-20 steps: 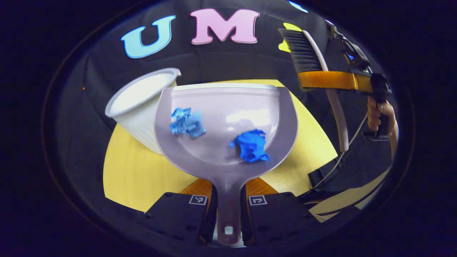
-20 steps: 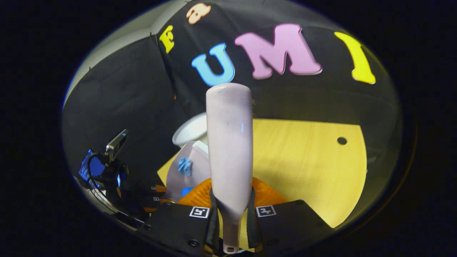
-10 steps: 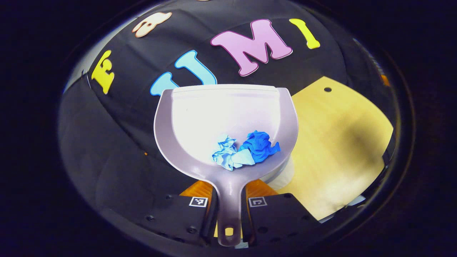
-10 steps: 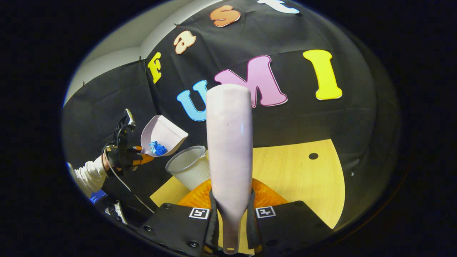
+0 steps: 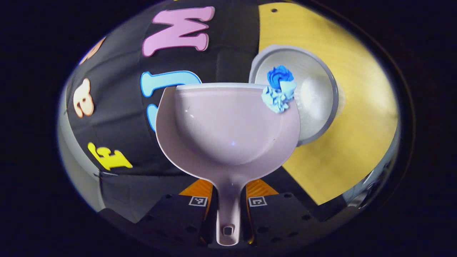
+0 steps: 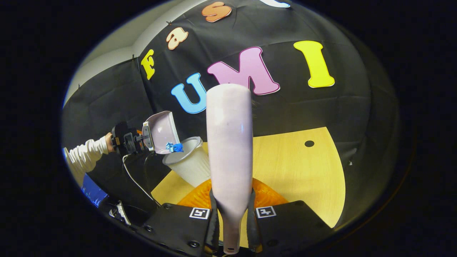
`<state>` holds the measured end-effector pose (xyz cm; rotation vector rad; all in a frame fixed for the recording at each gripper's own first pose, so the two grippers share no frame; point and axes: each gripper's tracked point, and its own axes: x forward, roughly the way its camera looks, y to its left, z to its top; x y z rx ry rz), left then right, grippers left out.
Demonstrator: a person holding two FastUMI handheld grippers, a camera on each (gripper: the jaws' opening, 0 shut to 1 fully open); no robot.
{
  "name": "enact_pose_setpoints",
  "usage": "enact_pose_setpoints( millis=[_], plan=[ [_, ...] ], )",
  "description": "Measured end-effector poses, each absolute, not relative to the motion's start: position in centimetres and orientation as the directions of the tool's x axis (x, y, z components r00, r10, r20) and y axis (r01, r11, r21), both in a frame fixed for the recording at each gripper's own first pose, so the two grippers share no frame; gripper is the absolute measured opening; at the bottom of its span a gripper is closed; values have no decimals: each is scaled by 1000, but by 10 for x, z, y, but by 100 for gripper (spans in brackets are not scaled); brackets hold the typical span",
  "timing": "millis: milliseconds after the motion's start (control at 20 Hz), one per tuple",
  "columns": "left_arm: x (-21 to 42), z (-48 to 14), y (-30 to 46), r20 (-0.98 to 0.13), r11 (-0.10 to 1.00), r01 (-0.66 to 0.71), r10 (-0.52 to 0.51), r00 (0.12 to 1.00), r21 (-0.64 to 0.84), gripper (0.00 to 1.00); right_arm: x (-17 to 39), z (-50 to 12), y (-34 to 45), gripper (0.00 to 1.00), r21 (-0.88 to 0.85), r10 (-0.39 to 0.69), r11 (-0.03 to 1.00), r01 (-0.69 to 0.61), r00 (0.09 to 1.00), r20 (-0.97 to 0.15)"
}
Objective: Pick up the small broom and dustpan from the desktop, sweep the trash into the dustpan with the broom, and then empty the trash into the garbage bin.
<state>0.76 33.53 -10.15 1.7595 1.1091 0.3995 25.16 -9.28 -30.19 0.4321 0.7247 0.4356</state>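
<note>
1. Yellow wood-grain worktop (image 6: 296, 167) spreads out below both my grippers, with a small round hole (image 6: 309, 143) near its far edge in the right gripper view.
2. Nearest in the left gripper view, my left gripper (image 5: 228, 217) has both fingers pressed on the handle of the pale dustpan (image 5: 225, 125), which is tipped so its front corner hangs over the bin.
3. Nearest in the right gripper view, my right gripper (image 6: 230, 223) is clamped on the broom (image 6: 229, 150), whose pale back rises straight up the middle of that view.
4. Two crumpled scraps, a light blue wad (image 5: 277, 97) and a darker blue wad (image 5: 280, 75), sit at the dustpan's front right corner, right over the bin's mouth.
5. Beyond them the white garbage bin (image 5: 317, 107) stands on the worktop near its edge, its mouth open.
6. From the right gripper view I see my white sleeve (image 6: 85, 151) off to the left, holding the dustpan tilted above the bin.
7. Farthest back, black cloth (image 6: 321, 107) covers the booth wall, with a strip of pale wall (image 6: 107, 53) showing at its upper left.
</note>
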Motion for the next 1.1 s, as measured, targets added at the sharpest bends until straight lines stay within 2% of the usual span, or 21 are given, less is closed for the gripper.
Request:
enact_pose_setpoints(
  millis=[100,150,300,400,450,550,700,800,900,1000,1100],
  plan=[
    [9,-93,335,-100,-305,539,797,596,785,25,247,-307,-92,32,503,515,833,-231,657,-551],
    [9,-93,334,-75,-355,541,782,618,763,25,245,-311,-90,33,496,513,837,-232,650,-561],
    [11,-94,334,-33,-416,482,730,683,771,25,245,-314,-89,33,462,499,852,-246,644,-579],
    [15,-98,330,-29,-389,402,687,726,829,25,246,-313,-85,33,447,498,856,-260,643,-581],
    [15,-103,328,-40,-317,343,681,732,884,25,248,-311,-82,33,446,499,856,-261,646,-578],
    [16,-112,322,-82,-98,195,665,742,976,25,255,-302,-80,32,450,497,855,-260,658,-565],
    [27,-128,307,-166,301,-27,598,784,953,25,274,-282,-83,32,415,466,872,-260,699,-542],
    [41,-153,277,-244,602,-135,504,829,787,24,289,-261,-88,32,365,434,891,-269,739,-515],
    [60,-188,231,-339,840,-126,345,875,528,24,301,-254,-89,32,338,403,906,-253,758,-513],
    [79,-228,191,-411,948,-80,209,888,308,24,304,-254,-83,33,359,400,904,-231,752,-524],
    [77,-278,164,-527,986,-46,124,841,160,24,303,-270,-82,33,337,373,919,-205,729,-574]
  ],
)
